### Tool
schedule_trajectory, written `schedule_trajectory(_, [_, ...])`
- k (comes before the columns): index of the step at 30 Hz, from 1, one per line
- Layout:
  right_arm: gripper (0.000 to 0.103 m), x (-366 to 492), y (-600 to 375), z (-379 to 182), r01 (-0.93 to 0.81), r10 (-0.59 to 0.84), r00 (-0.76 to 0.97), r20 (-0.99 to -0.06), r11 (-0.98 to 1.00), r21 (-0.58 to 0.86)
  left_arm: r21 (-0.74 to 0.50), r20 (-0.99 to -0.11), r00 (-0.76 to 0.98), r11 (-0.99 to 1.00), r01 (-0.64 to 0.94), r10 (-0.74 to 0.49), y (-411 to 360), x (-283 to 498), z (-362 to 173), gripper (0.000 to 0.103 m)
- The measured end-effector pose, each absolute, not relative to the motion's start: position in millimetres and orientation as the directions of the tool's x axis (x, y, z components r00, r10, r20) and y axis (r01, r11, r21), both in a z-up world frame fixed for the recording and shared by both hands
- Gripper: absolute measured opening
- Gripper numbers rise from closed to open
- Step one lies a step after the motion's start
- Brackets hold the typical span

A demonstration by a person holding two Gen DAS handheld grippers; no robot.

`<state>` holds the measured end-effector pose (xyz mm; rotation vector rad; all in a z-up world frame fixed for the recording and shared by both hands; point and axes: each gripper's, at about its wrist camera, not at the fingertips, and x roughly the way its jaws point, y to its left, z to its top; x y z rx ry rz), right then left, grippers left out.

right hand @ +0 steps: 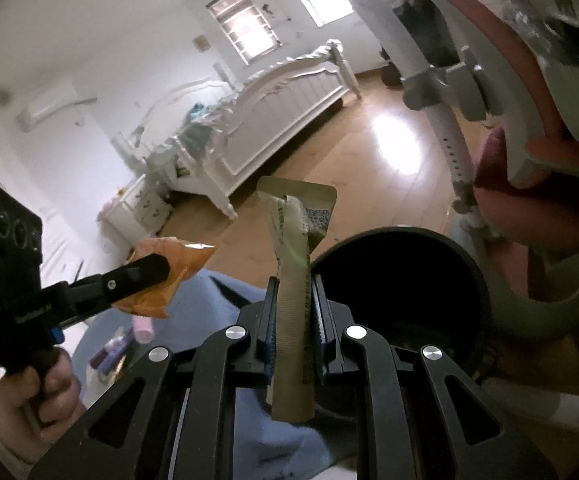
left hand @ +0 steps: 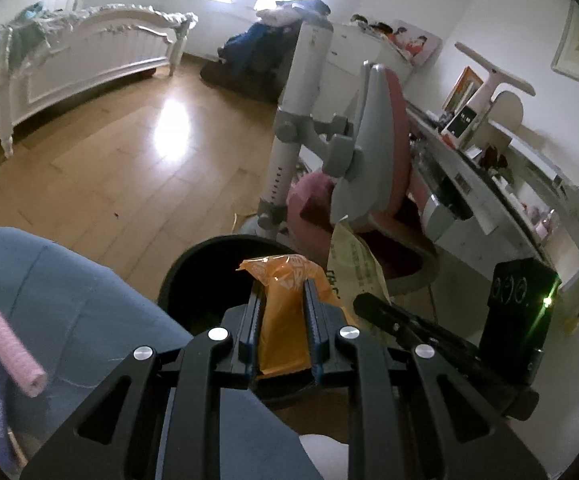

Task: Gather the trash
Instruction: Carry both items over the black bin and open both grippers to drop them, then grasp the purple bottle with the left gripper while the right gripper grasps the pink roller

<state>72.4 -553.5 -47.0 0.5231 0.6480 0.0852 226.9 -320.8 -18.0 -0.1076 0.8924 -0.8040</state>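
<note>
My left gripper [left hand: 281, 292] is shut on an orange snack wrapper [left hand: 283, 320] and holds it over the near rim of a black round bin [left hand: 193, 276]. My right gripper [right hand: 295, 284] is shut on a beige flat packet [right hand: 293, 264], held just left of the same bin [right hand: 405, 280]. In the right wrist view the left gripper [right hand: 157, 268] with the orange wrapper [right hand: 169, 276] is at the left. In the left wrist view the right gripper's finger [left hand: 385, 312] and its beige packet [left hand: 353, 264] show at the right of the bin.
A blue cushion [left hand: 69, 300] with a pink roll [left hand: 13, 352] lies left of the bin. A pink and grey desk chair [left hand: 361, 168] stands just behind it, with a white desk [left hand: 489, 184] at the right. A white bed [left hand: 85, 60] stands across the wooden floor [left hand: 129, 168].
</note>
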Motion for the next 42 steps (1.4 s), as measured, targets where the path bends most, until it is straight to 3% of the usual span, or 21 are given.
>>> schedule_trajectory(15, [0.018, 101.6, -571.5, -76.3, 0.131, 0.196, 0.777, -0.598, 0.879, 0.459, -0.388, -0.706, 0.304, 0.708, 0.590, -0.640, -357.5, 248.4, -53.7, 0.023])
schedule_trajectory(16, [0.032, 104.1, -572.8, -77.7, 0.144, 0.182, 0.774, -0.607, 0.883, 0.447, -0.386, -0.708, 0.305, 0.711, 0.588, -0.637, -358.2, 249.7, -54.6, 0.029])
schedule_trajectory(17, [0.053, 105.7, -574.8, -79.3, 0.160, 0.161, 0.773, -0.613, 0.886, 0.435, -0.387, -0.708, 0.308, 0.713, 0.584, -0.636, -358.3, 250.3, -55.0, 0.042])
schedule_trajectory(18, [0.062, 106.0, -576.4, -80.3, 0.167, 0.154, 0.777, -0.611, 0.885, 0.435, -0.388, -0.705, 0.316, 0.719, 0.576, -0.634, -358.0, 251.7, -55.0, 0.051])
schedule_trajectory(19, [0.070, 106.6, -578.8, -81.5, 0.169, 0.153, 0.781, -0.605, 0.881, 0.441, -0.389, -0.700, 0.328, 0.724, 0.570, -0.634, -356.7, 252.5, -54.6, 0.068])
schedule_trajectory(21, [0.070, 109.6, -582.4, -83.9, 0.177, 0.144, 0.776, -0.614, 0.885, 0.431, -0.379, -0.686, 0.358, 0.730, 0.568, -0.634, -353.2, 250.8, -51.4, 0.076])
schedule_trajectory(27, [0.070, 104.7, -580.1, -85.9, 0.187, 0.134, 0.770, -0.624, 0.887, 0.421, -0.362, -0.685, 0.371, 0.734, 0.574, -0.627, -338.1, 246.0, -42.8, 0.077])
schedule_trajectory(31, [0.070, 100.8, -567.6, -80.7, 0.174, 0.143, 0.766, -0.627, 0.893, 0.416, -0.335, -0.675, 0.402, 0.742, 0.580, -0.619, -318.0, 233.2, -32.5, 0.085])
schedule_trajectory(42, [0.074, 98.9, -482.6, -51.0, 0.040, 0.229, 0.754, -0.615, 0.920, 0.391, -0.284, -0.651, 0.483, 0.778, 0.560, -0.586, -219.8, 197.6, -14.1, 0.088])
